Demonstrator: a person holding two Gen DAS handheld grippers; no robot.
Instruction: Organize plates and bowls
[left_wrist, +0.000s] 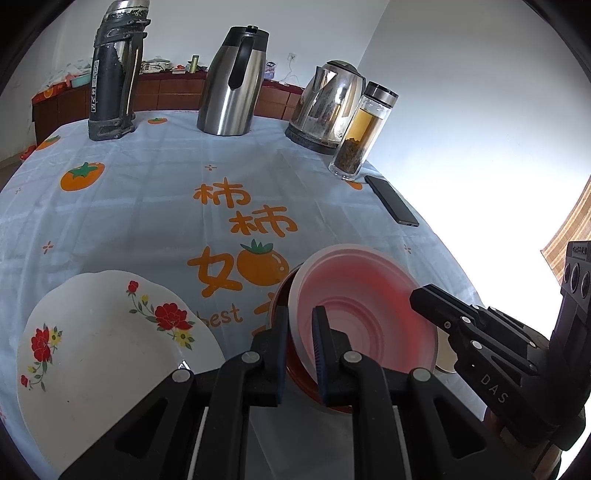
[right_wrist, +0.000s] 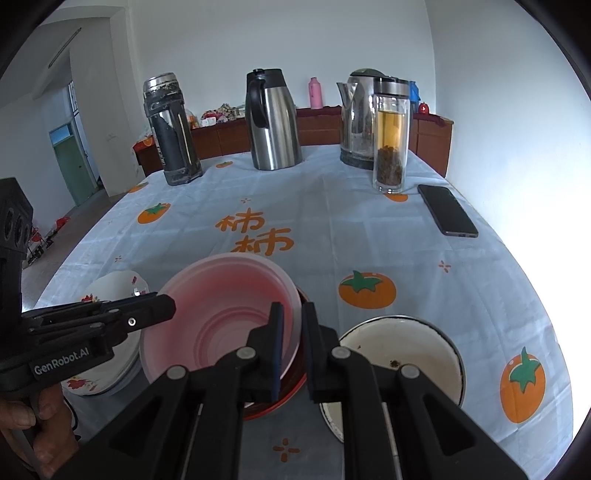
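- Left wrist view: the left gripper (left_wrist: 300, 347) straddles the near rim of the pink bowl (left_wrist: 364, 306) at 6 o'clock, one blue-padded finger outside the rim and one inside; whether the pads press the rim I cannot tell.
- The pink bowl sits tilted inside a red bowl (left_wrist: 295, 373), whose dark red edge peeks out beneath it.
- At 8 o'clock a white flowered plate (left_wrist: 110, 354) lies on the blue persimmon-print tablecloth (left_wrist: 147, 206), just beside the bowls.
- The right gripper (left_wrist: 476, 332) comes in from 4 o'clock, its tip at the pink bowl's right rim.
- Along the far edge, from 11 to 1 o'clock, stand a dark thermos (left_wrist: 114, 70), a steel carafe (left_wrist: 232, 81), an electric kettle (left_wrist: 325, 107) and a glass tea bottle (left_wrist: 360, 133); a phone (left_wrist: 391, 199) lies flat near the bottle.
- Right wrist view: the right gripper (right_wrist: 291, 347) has its fingers either side of the stacked bowls' right rims, a narrow gap showing; a firm pinch cannot be told.
- The pink bowl (right_wrist: 221, 321) sits at 6 o'clock, nested in the red bowl (right_wrist: 295, 384).
- A white enamel bowl (right_wrist: 424, 350) rests at 5 o'clock, near the red bowl.
- The left gripper (right_wrist: 147, 317) reaches in from 9 o'clock over the flowered plate (right_wrist: 118, 288).
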